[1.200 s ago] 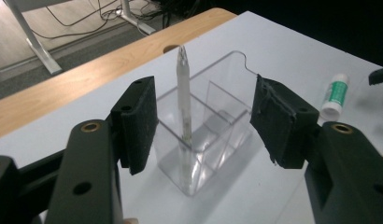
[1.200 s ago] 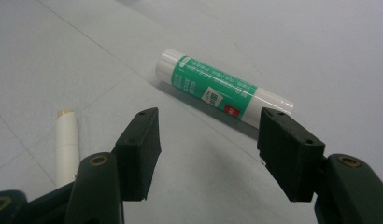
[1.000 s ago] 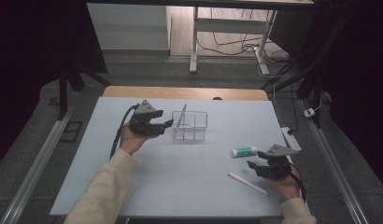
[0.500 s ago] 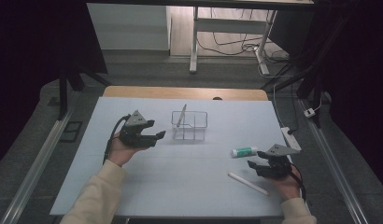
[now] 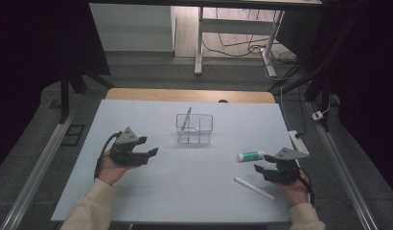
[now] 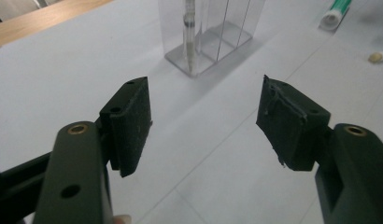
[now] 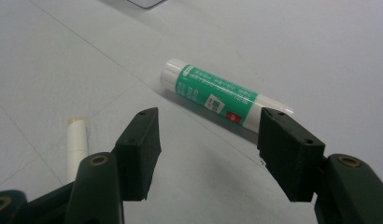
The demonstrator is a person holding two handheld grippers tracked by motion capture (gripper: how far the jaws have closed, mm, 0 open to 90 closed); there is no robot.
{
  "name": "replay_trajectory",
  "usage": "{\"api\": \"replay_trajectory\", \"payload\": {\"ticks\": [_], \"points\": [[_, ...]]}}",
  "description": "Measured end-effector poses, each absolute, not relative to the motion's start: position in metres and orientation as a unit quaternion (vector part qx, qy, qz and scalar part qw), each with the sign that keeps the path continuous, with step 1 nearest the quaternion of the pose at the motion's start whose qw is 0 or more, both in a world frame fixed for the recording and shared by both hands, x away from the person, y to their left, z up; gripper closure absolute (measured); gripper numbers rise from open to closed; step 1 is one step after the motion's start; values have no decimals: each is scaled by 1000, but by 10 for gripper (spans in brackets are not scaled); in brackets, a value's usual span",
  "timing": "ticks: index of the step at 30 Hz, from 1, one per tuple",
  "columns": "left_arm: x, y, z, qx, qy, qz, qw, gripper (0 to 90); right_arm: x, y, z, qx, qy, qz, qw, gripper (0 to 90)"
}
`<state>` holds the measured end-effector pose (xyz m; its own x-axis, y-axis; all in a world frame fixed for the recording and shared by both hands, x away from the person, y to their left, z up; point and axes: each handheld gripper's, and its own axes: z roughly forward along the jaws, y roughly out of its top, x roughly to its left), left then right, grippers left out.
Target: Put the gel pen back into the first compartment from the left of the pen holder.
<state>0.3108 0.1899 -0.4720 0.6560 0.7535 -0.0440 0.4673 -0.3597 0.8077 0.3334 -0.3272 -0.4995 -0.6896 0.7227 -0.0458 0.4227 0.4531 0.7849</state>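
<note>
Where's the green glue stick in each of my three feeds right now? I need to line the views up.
High view: the glue stick lies at right, just ahead of the right gripper.
Left gripper view: its white cap end pokes in at the top right corner.
Right gripper view: centre, lying slantwise just beyond the open jaws.
Shared landmark: the white stick lying near it shows in all three.
</note>
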Motion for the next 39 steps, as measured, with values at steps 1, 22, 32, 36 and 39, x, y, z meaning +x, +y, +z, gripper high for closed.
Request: {"api": "replay_trajectory", "payload": {"ticks": [1,22,32,36,39], "points": [[308,191,-474,807,379,169,420,352,333,-327,-499,344,831,394,190,390],[268,221,-501,808,389,167,409,347,332,-327,-496,324,838,399,186,396],[271,222,-506,813,390,159,401,340,331,-325,-489,311,840,403,187,397],[271,220,-507,815,389,160,399,336,330,-323,-482,306,841,410,176,396],[272,217,-507,818,387,161,395,334,330,-320,-480,299,846,412,160,394]]}}
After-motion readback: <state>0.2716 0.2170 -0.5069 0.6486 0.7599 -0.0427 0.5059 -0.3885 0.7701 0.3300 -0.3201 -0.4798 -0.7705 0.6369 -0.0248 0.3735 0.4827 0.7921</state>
